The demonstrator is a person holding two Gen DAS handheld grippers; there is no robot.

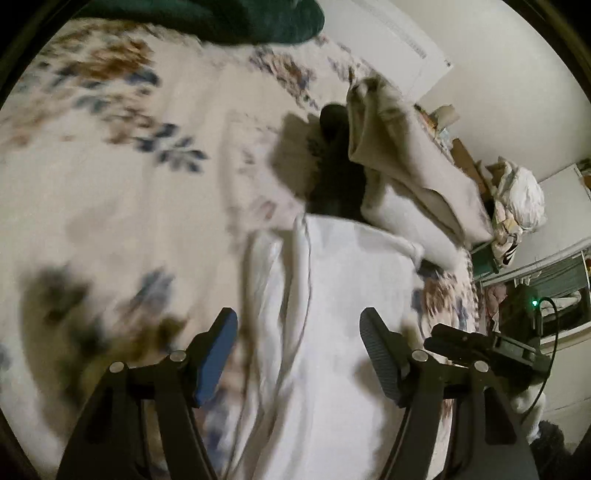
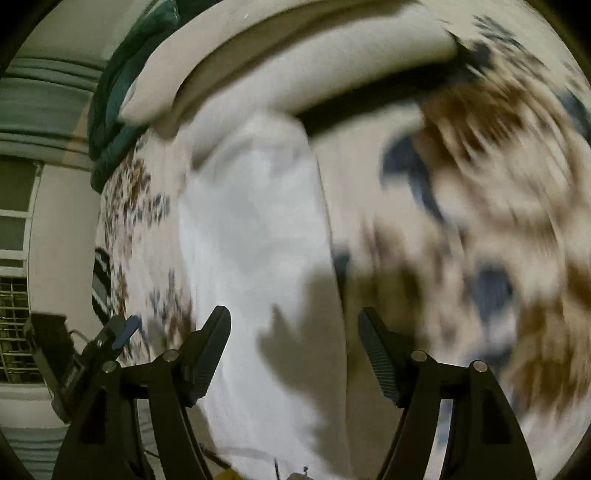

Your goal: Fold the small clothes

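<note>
A white garment [image 1: 332, 295] lies spread on the floral bedsheet [image 1: 110, 166], partly folded along its left edge. My left gripper [image 1: 299, 325] is open and empty just above it, fingers on either side of the cloth. In the right wrist view the same white garment [image 2: 251, 229] runs up the middle. My right gripper [image 2: 293, 325] is open and empty above its right edge. A beige garment [image 1: 402, 147] and a black one [image 1: 332, 166] lie in a heap beyond the white one. Both views are motion-blurred.
A dark green blanket [image 1: 236, 18] lies at the far end of the bed. The bed's right edge drops to a cluttered floor with bags [image 1: 517, 192] and a black device with a green light [image 1: 532, 306]. A wall and window [image 2: 18, 221] stand on the left.
</note>
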